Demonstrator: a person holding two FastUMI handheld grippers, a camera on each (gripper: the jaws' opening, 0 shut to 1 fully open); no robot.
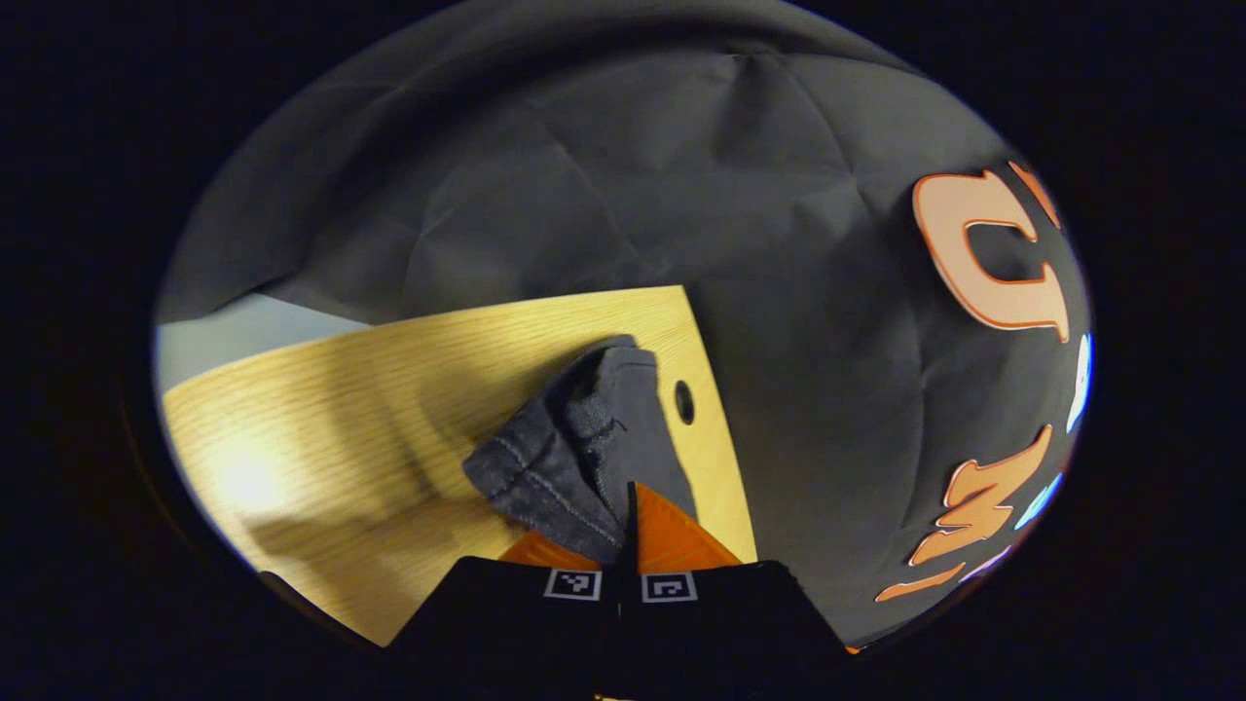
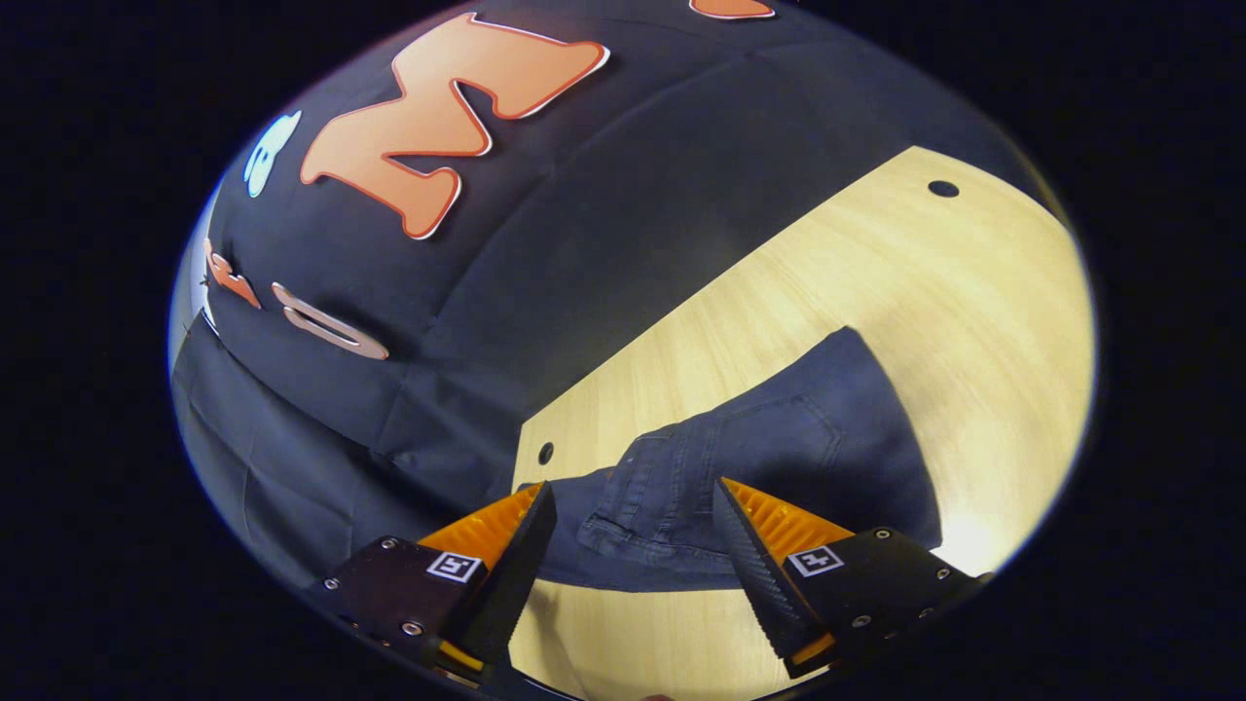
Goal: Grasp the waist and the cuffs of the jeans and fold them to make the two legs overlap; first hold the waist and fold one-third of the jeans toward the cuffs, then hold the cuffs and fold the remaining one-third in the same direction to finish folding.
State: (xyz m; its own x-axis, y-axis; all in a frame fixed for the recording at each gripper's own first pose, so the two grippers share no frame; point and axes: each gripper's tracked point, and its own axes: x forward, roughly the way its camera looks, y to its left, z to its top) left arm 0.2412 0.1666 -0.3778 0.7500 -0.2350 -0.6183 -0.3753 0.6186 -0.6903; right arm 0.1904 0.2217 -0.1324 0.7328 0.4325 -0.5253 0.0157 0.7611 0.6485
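- My left gripper [image 1: 631, 506] is clamped on a bunched cuff end of the jeans [image 1: 574, 438], near the table [image 1: 321, 409] corner with the hole — a thin bite, so it may slip.
- My right gripper [image 2: 633, 531] stands apart over the waist [image 2: 672, 487] by the table edge — closing too high could catch one layer only.

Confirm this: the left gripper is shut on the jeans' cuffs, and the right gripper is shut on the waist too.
Not quite. The left gripper is shut on the jeans' cuffs, but the right gripper view shows the right gripper open, with the waist between its spread fingers.
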